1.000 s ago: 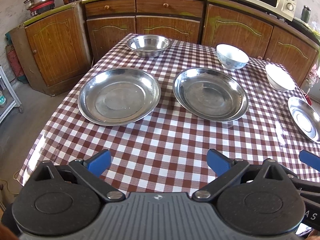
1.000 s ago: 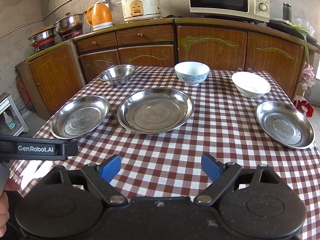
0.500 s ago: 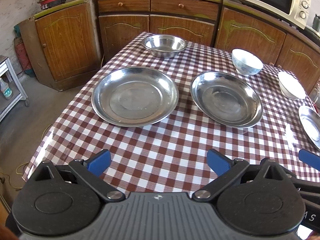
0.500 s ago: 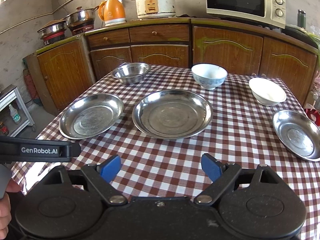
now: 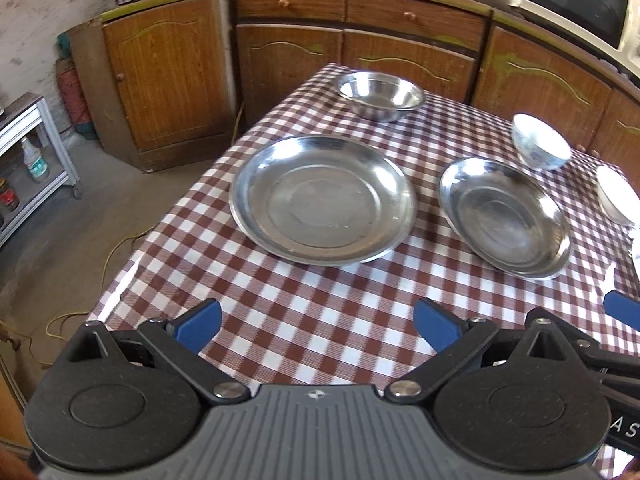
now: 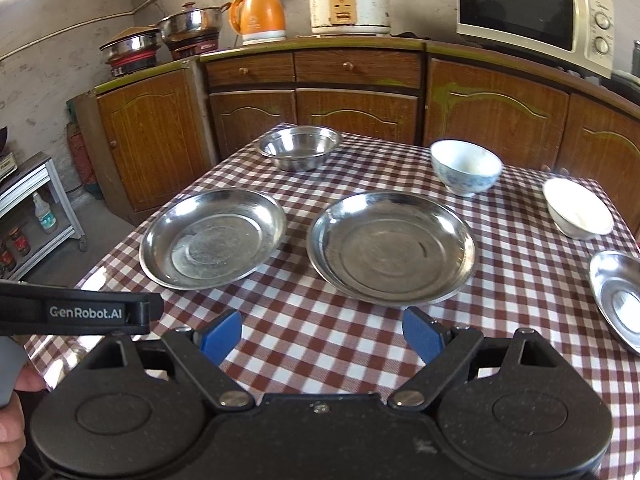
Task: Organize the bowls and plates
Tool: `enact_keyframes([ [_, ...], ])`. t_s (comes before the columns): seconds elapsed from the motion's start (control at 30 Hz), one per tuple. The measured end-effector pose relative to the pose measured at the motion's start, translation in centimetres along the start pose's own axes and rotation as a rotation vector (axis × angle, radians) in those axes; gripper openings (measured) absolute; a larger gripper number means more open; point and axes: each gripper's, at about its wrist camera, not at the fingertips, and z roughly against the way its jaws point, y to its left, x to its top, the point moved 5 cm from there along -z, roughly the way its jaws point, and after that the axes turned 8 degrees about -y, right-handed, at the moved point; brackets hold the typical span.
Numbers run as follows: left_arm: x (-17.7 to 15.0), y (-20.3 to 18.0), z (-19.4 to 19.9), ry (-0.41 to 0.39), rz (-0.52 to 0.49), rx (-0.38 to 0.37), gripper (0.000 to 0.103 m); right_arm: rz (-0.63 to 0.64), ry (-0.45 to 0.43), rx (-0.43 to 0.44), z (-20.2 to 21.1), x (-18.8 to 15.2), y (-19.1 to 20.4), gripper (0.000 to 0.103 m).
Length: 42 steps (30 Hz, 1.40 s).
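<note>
Two large steel plates lie side by side on the checked table: the left plate (image 5: 322,198) (image 6: 212,238) and the middle plate (image 5: 504,216) (image 6: 392,246). A third steel plate (image 6: 618,300) sits at the right edge. Behind them stand a steel bowl (image 5: 380,94) (image 6: 300,146), a blue-patterned white bowl (image 5: 540,146) (image 6: 466,166) and a plain white bowl (image 5: 618,194) (image 6: 578,208). My left gripper (image 5: 316,322) hovers open over the near table edge, in front of the left plate. My right gripper (image 6: 322,330) is open too, nothing between its blue pads, in front of the middle plate.
Wooden cabinets (image 6: 356,108) run behind the table, carrying a microwave (image 6: 532,16), a rice cooker (image 6: 350,2), an orange kettle (image 6: 258,16) and pots (image 6: 192,26). A metal shelf cart (image 5: 30,160) stands on the floor at left. A hand (image 6: 12,428) shows at the lower left.
Both grippers have swung to the left, so the plates and bowls slid rightward in view. The left plate now sits ahead of my left gripper. Nothing on the table moved.
</note>
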Motion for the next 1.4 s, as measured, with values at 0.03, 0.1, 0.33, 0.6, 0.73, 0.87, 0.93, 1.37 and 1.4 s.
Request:
enact_keyframes([
  [0.03,0.1,0.4,-0.2,0.001,0.008,0.009,0.103,0.004,-0.001,0.005,-0.3,0.2,0.3,0.103],
  [0.1,0.4,1.4,-0.8,0.001,0.024,0.034,0.103,0.014,-0.005,0.014,-1.0,0.5,0.9,0.103],
  [0.33,2.2,5.1,-3.9,0.003,0.073,0.127,0.103,0.06,-0.021,0.046,-4.2,2.1,3.1,0.103],
  [0.6,5.1,7.9,-9.3,0.009,0.1,0.189,0.103,0.091,0.013,0.073,-9.8,3.2,5.5,0.103],
  [0.73,6.2,8.7,-12.2,0.017,0.078,0.2,0.103,0.069,0.065,0.078,-12.8,2.8,6.0,0.103],
  [0.87,7.0,9.6,-14.5,0.032,0.071,0.193,0.099,0.045,0.115,0.075,-15.6,2.1,6.5,0.102],
  [0.93,7.2,9.9,-15.6,0.036,0.061,0.192,0.097,0.02,0.135,0.079,-16.7,1.7,6.4,0.102],
  [1.37,7.9,9.6,-17.9,-0.013,0.04,0.009,0.053,-0.051,0.162,0.056,-22.9,1.6,6.5,0.094],
  [1.4,7.9,9.4,-17.8,-0.011,0.037,-0.016,0.04,-0.06,0.143,0.064,-23.0,1.8,6.4,0.076],
])
